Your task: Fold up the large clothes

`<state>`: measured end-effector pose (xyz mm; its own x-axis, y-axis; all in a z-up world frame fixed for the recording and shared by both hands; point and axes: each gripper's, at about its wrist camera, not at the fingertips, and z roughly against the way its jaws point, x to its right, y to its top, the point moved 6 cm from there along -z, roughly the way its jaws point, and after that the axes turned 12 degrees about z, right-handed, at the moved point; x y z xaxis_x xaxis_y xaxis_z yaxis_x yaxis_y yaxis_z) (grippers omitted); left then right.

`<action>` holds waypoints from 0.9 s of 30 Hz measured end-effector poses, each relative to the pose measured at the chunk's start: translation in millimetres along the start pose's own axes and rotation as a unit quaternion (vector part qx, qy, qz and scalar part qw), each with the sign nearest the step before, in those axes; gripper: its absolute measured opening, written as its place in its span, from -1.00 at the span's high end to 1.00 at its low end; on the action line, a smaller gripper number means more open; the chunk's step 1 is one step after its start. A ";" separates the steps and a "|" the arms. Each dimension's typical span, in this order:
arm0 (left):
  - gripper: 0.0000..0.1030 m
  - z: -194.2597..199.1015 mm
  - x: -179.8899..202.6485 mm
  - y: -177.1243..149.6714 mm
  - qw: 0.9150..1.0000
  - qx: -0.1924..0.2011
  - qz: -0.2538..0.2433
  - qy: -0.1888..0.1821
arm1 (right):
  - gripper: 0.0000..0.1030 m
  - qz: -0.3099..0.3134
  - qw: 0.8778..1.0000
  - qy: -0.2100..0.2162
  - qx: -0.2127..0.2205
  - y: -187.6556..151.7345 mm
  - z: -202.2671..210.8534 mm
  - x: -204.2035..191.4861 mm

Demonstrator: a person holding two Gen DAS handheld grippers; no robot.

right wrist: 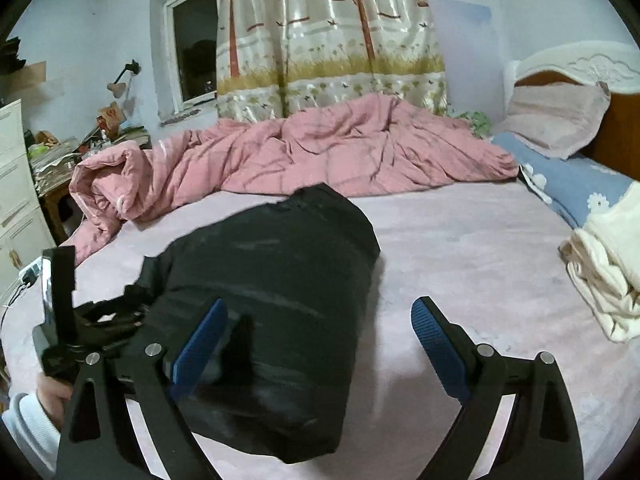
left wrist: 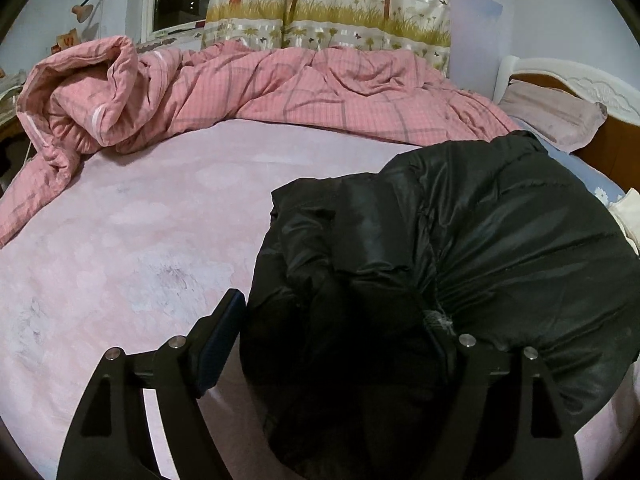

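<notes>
Left gripper (left wrist: 336, 344) jaws wide around black jacket (left wrist: 460, 240); right gripper (right wrist: 320, 340) empty

No text, label, brand or number can be read anywhere.

Black jacket (left wrist: 460, 248) on pink bedsheet (left wrist: 140, 248)

We look from both wrist cameras forward along the tongs, tilted down over the pale pink bed sheet (left wrist: 140, 220). Left view sits close on the shiny black puffy jacket (left wrist: 460, 248), which fills its lower right. Right view sits a bit further back and to the right, jacket (right wrist: 280, 300) lower left. Both face the tree-print satin curtain (left wrist: 328, 4) and share the crumpled pink checked quilt (left wrist: 280, 88), the dark window (right wrist: 196, 48) and the white carved headboard (right wrist: 580, 64).
</notes>
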<state>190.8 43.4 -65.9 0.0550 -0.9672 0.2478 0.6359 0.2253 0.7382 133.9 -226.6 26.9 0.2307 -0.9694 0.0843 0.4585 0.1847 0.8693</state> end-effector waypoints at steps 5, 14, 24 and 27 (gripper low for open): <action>-0.51 0.0 -0.5 -0.4 1.000 0.004 -0.006 0.005 | -0.84 0.019 1.000 -0.006 0.007 4.4 3.8 -8.3; -0.51 -1.6 0.2 -1.2 1.000 0.000 -0.008 0.006 | -0.84 0.018 1.000 -0.016 -0.015 9.2 0.1 -16.3; -0.62 -0.3 1.1 -2.3 1.000 0.009 -0.012 0.022 | -0.84 -0.158 0.972 0.128 -0.119 -31.0 -56.0 10.5; -0.62 -0.5 1.2 -3.0 1.000 0.006 -0.009 0.019 | -0.87 -0.179 0.964 0.146 -0.129 -44.1 -63.5 12.8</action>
<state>189.3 41.5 -68.2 0.0726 -0.9748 0.2108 0.6285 0.2088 0.7493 171.1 -236.8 -41.3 0.2321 -0.8984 -0.3729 0.7432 -0.0836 0.6639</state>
